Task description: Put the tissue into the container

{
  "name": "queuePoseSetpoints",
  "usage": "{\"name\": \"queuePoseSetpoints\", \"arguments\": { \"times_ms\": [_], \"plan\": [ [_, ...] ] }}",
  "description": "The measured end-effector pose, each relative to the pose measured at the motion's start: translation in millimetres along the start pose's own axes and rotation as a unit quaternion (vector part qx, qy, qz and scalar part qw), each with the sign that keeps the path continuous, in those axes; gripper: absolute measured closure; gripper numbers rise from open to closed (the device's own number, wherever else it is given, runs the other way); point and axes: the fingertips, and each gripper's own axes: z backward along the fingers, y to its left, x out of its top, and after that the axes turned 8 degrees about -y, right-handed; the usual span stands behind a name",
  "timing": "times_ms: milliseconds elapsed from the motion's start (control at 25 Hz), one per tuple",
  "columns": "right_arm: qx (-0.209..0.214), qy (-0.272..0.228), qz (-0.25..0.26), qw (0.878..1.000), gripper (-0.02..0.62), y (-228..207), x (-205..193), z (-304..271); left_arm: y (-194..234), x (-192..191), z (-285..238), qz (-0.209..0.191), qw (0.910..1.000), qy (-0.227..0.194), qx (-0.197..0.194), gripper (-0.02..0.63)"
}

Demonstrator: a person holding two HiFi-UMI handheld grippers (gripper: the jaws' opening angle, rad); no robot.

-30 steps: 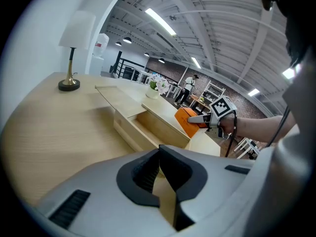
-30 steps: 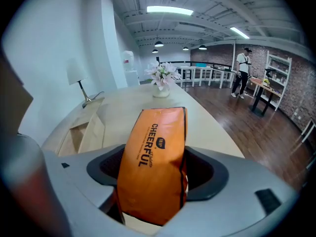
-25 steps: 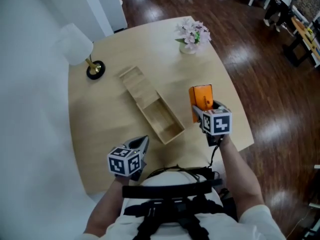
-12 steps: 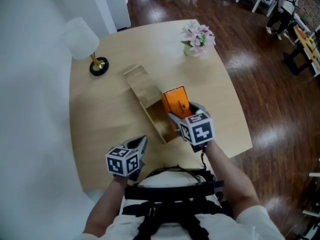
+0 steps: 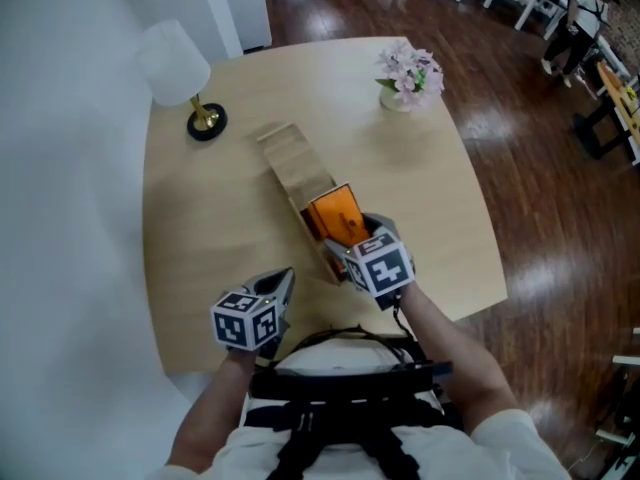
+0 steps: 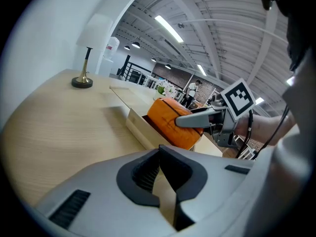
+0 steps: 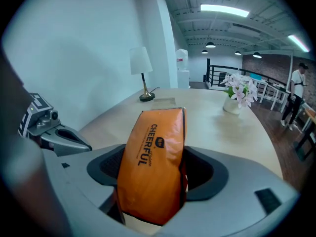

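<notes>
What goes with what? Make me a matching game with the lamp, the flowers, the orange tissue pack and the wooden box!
Things:
1. lamp
2. flowers
3. orange tissue pack
4. wooden box

Places:
A. between the fingers of the right gripper
B. far right corner of the table
C. middle of the table, open on top
D. far left corner of the table

Pairs: 1-D, 2-B, 3-A, 4-C

Lamp (image 5: 178, 68), flower vase (image 5: 409, 76) well apart on table (image 5: 200, 238).
</notes>
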Motion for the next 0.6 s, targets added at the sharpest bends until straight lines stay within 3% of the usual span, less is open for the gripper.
{"name": "queuePoseSetpoints", "arguments": {
  "times_ms": [320,600],
  "plan": [
    [0.002,0.042,0.02,0.999,0.225,6.8,-28.3,-16.3,-3.2,-1.7,0.9,0.0,1.0,0.002,-0.002,0.611],
    [0.004,0.032,0.026,0.999,0.212,8.8,-32.3,-25.8,-11.9,7.5,5.2,-0.006,0.9996,-0.026,-0.014,0.611]
  ]
}}
